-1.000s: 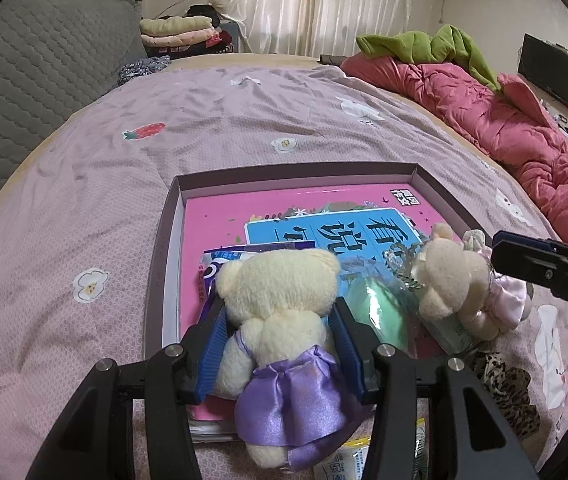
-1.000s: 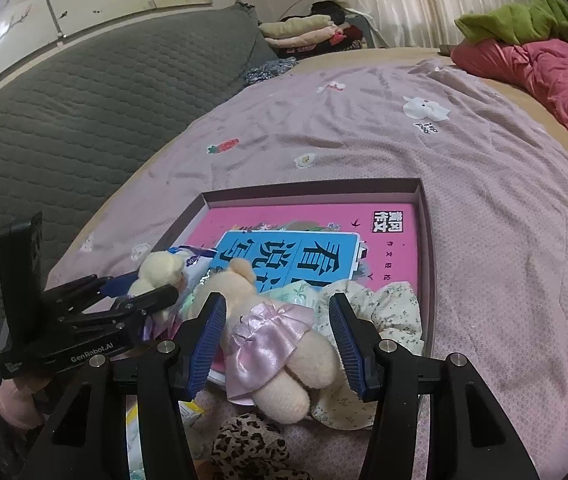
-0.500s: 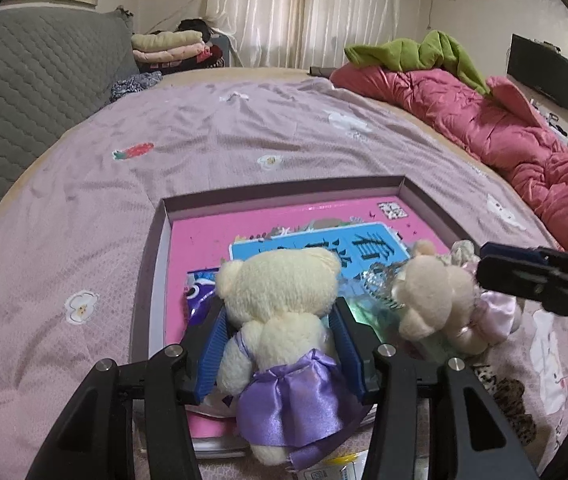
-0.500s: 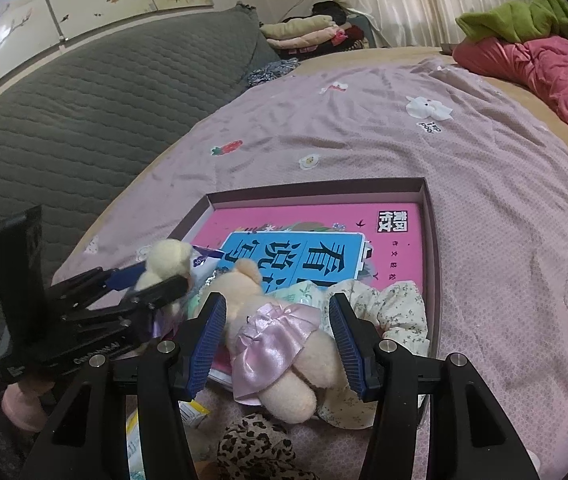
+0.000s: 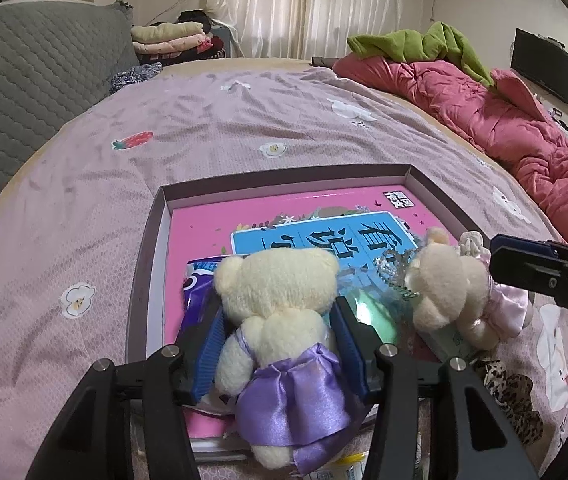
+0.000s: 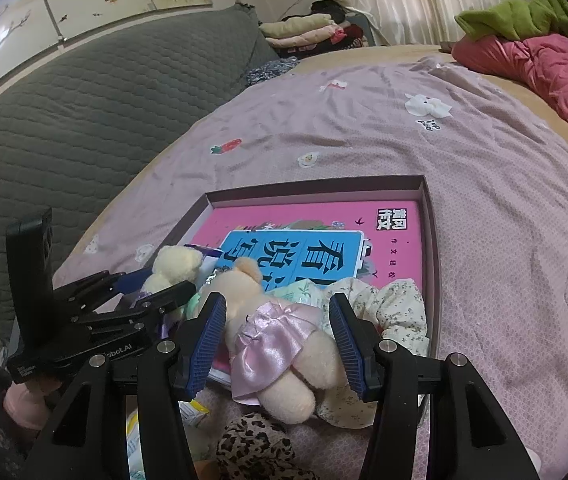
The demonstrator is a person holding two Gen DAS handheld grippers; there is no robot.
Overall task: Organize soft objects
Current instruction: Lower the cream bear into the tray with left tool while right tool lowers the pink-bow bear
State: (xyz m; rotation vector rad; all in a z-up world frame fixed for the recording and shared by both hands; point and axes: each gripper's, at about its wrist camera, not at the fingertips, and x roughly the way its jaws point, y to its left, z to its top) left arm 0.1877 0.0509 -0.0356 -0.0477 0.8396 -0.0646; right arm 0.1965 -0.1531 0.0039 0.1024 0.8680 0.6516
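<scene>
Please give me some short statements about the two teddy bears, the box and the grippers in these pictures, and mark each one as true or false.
1. The bear in the purple dress sits between the fingers of the left gripper. True.
2. The bear in the pink dress lies between the fingers of the right gripper. True.
3. The shallow box is empty. False: a pink book lies in it.
4. A blue blanket is bunched on the far side of the bed. False: the red quilt lies there.
5. A leopard-print cloth lies inside the box. False: it lies outside the box.
</scene>
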